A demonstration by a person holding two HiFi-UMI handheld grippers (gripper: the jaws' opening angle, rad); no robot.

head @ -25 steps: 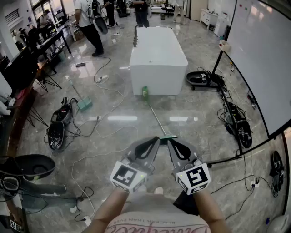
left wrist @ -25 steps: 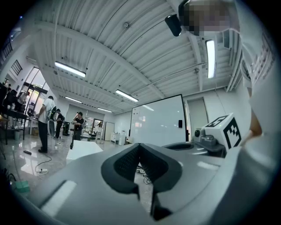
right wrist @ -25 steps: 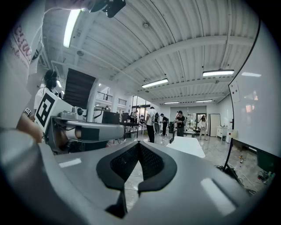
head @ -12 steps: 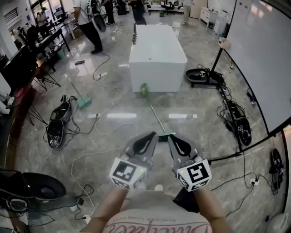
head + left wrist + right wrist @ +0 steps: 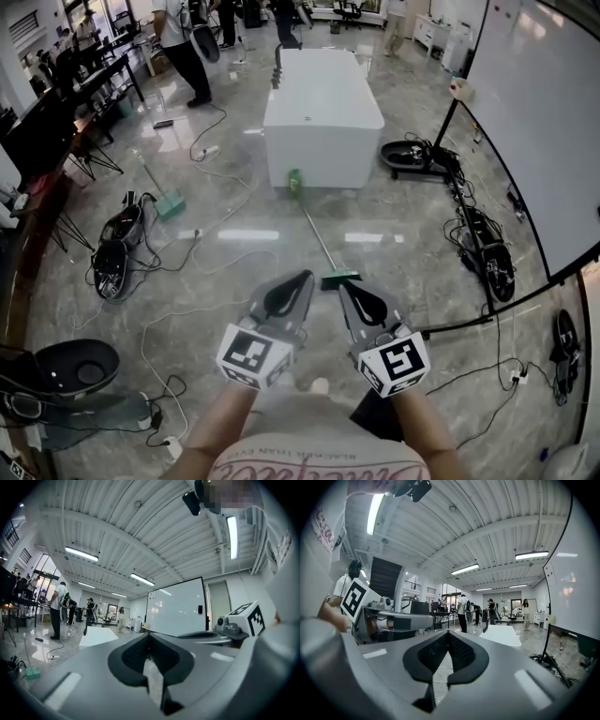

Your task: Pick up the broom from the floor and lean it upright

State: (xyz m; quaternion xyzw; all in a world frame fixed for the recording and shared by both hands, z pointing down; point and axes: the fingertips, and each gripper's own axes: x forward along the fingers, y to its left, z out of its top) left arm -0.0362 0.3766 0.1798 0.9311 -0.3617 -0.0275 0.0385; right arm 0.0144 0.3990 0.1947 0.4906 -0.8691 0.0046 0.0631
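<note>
The broom point(image 5: 319, 236) lies on the grey floor ahead, a thin pale handle with a flat green head point(image 5: 339, 278) at its near end and a green tip by the white table. My left gripper point(image 5: 302, 278) and right gripper point(image 5: 345, 289) are held side by side at about waist height, pointing level toward the broom, well above the floor. Both are shut with nothing between the jaws. In the left gripper view the left gripper point(image 5: 149, 634) has its pads meeting, and the right gripper point(image 5: 448, 632) shows the same in its own view. The broom's head sits just beyond the fingertips in the head view.
A long white table point(image 5: 322, 112) stands beyond the broom. A whiteboard on a black stand point(image 5: 539, 141) runs along the right. Cables and black gear point(image 5: 117, 253) litter the floor at left, beside a second green-headed tool point(image 5: 169, 202). People stand at the far left.
The head view has drifted slightly, so the floor and table sit a little higher in frame. Both grippers stay shut, side by side, and the broom has not moved.
</note>
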